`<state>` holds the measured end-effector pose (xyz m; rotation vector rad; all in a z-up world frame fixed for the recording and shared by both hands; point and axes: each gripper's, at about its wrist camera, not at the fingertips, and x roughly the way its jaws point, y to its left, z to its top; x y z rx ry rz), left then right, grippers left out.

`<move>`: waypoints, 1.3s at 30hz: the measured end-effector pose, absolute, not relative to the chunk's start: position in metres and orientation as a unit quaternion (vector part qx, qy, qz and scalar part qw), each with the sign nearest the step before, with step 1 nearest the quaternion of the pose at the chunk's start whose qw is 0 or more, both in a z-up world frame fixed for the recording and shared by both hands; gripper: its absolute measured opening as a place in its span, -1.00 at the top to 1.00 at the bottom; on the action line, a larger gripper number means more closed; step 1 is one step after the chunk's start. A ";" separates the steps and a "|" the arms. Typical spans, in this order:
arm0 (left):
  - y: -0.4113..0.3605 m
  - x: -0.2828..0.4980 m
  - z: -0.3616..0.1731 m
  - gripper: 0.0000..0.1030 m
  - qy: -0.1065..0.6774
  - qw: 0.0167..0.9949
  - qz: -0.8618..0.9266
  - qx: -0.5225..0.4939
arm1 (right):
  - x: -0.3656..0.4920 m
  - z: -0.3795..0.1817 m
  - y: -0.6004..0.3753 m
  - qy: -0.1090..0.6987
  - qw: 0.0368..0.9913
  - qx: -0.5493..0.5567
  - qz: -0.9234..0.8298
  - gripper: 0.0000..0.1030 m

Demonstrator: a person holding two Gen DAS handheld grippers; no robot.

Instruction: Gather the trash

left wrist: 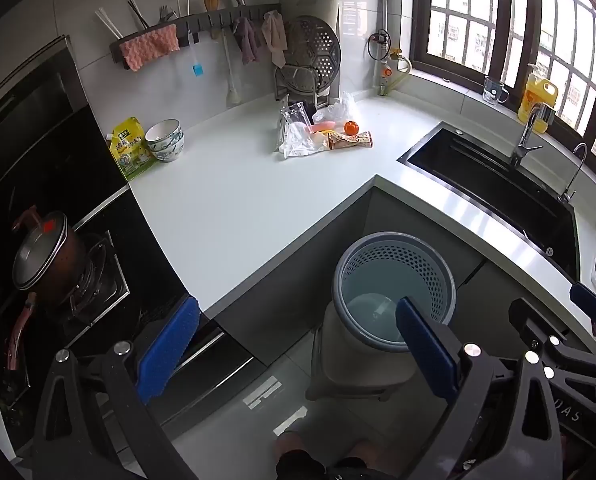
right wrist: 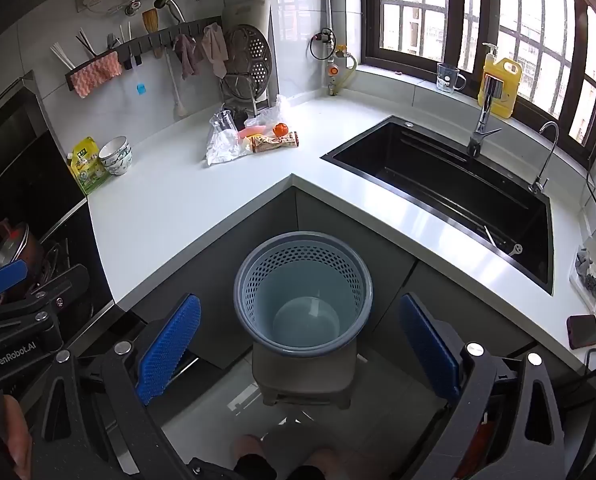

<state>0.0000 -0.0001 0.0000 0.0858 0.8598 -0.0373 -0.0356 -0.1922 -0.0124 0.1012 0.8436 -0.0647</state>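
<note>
A pile of trash point(left wrist: 322, 130) point(right wrist: 250, 138) lies on the white L-shaped counter point(left wrist: 226, 208) point(right wrist: 178, 208) near the back wall: clear plastic bags, an orange fruit point(left wrist: 351, 127) point(right wrist: 281, 129), a printed wrapper point(left wrist: 350, 140) point(right wrist: 276, 143). A grey perforated bin point(left wrist: 394, 276) point(right wrist: 304, 292) stands empty on a stool in the counter's inner corner. My left gripper point(left wrist: 294, 344) hangs open above the floor beside the bin. My right gripper point(right wrist: 302, 344) is open too, its blue pads point(right wrist: 168, 344) wide on either side of the bin, held above it. Nothing is between either pair of fingers.
A black sink point(left wrist: 494, 188) point(right wrist: 450, 188) with a tap sits on the right. Bowls point(left wrist: 165, 140) point(right wrist: 116, 156) and a yellow pouch point(left wrist: 130, 148) stand at the counter's left, a pot point(left wrist: 46, 256) on the stove. A phone point(right wrist: 583, 331) lies at the counter's near right end.
</note>
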 end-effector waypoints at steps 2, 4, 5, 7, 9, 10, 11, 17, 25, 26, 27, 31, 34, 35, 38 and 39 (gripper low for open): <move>0.000 0.000 0.000 -0.88 0.417 0.908 -0.017 0.041 | -0.036 -0.012 -0.192 0.409 0.911 0.049 -0.032 -0.84; 0.000 0.000 0.000 -0.88 0.417 0.908 -0.018 0.041 | -0.035 -0.012 -0.192 0.409 0.910 0.049 -0.031 -0.84; 0.000 0.000 0.000 -0.88 0.417 0.908 -0.018 0.041 | -0.035 -0.012 -0.193 0.409 0.911 0.049 -0.031 -0.84; 0.000 0.000 0.000 -0.88 0.417 0.908 -0.018 0.041 | -0.035 -0.012 -0.193 0.409 0.911 0.050 -0.031 -0.84; 0.000 0.000 0.000 -0.88 0.417 0.908 -0.017 0.040 | -0.036 -0.013 -0.192 0.408 0.911 0.048 -0.032 -0.84; 0.000 0.000 0.000 -0.88 0.416 0.908 -0.016 0.040 | -0.036 -0.013 -0.192 0.408 0.911 0.047 -0.033 -0.84; 0.001 0.000 0.000 -0.88 0.416 0.908 -0.016 0.040 | -0.036 -0.013 -0.192 0.407 0.912 0.046 -0.033 -0.84; 0.001 -0.002 0.000 -0.88 0.412 0.910 -0.011 0.039 | -0.037 -0.010 -0.192 0.406 0.912 0.047 -0.033 -0.84; 0.004 0.000 0.000 -0.88 0.417 0.908 -0.015 0.039 | -0.038 -0.013 -0.194 0.406 0.912 0.046 -0.034 -0.84; 0.003 -0.001 0.000 -0.88 0.416 0.908 -0.014 0.041 | -0.039 -0.012 -0.193 0.406 0.912 0.046 -0.034 -0.84; 0.003 -0.001 0.000 -0.88 0.415 0.909 -0.015 0.042 | -0.040 -0.010 -0.191 0.406 0.912 0.046 -0.034 -0.84; 0.003 -0.002 0.001 -0.88 0.416 0.908 -0.017 0.042 | -0.039 -0.010 -0.193 0.406 0.912 0.046 -0.034 -0.84; 0.003 -0.002 0.002 -0.88 0.416 0.908 -0.017 0.043 | -0.038 -0.009 -0.192 0.407 0.912 0.047 -0.034 -0.84; 0.003 -0.002 0.002 -0.88 0.416 0.908 -0.018 0.043 | -0.038 -0.009 -0.192 0.407 0.912 0.047 -0.034 -0.84; 0.001 -0.002 0.000 -0.88 0.414 0.909 -0.016 0.043 | -0.039 -0.008 -0.193 0.405 0.912 0.046 -0.035 -0.84; 0.001 -0.002 0.001 -0.88 0.415 0.909 -0.016 0.043 | -0.038 -0.007 -0.193 0.405 0.912 0.046 -0.035 -0.84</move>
